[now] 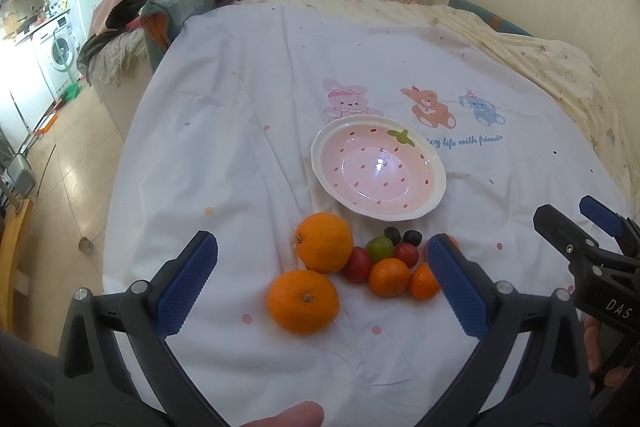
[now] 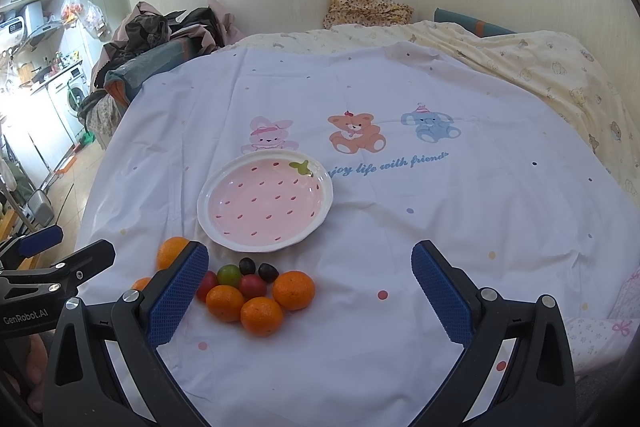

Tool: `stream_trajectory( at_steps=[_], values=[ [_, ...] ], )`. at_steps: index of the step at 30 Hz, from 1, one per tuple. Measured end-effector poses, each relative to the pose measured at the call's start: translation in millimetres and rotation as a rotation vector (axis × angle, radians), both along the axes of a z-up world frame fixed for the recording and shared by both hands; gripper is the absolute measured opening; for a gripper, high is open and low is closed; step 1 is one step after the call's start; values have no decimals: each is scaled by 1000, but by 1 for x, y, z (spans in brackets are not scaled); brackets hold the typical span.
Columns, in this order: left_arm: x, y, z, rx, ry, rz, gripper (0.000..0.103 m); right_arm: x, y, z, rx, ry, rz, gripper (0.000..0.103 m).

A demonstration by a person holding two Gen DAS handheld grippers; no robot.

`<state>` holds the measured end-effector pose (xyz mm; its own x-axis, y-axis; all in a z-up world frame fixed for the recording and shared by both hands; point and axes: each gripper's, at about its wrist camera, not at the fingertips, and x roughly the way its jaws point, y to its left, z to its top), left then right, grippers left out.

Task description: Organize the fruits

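Plate [image 1: 436,183]: empty. Fruit pile [image 1: 384,259] just near side of plate. L gripper [image 1: 322,281], R gripper [image 2: 310,289]: fingers spread wide, holding nothing.

Bed [image 2: 520,75] under white cartoon-print sheet [image 2: 440,211]. On sheet: pink strawberry plate [image 2: 208,215], empty; near its front edge, touching cluster of oranges [image 1: 325,242], small tangerines [image 2: 261,315], red tomatoes [image 2: 252,285], one green tomato [image 2: 229,275], two dark grapes [image 2: 268,271].
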<state>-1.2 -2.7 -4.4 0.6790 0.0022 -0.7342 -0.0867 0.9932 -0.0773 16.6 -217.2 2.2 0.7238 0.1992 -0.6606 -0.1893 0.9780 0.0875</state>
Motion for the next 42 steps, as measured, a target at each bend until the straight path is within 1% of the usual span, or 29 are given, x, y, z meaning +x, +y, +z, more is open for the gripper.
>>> stream_trajectory(
  at_steps=[33,42],
  values=[
    [0,-1,-1,3,4,-1,103,-2,-2,2,3,3,-2,103],
    [-1,-1,-3,-7,6,-2,103,0,-1,0,3,5,-2,103]
  ],
)
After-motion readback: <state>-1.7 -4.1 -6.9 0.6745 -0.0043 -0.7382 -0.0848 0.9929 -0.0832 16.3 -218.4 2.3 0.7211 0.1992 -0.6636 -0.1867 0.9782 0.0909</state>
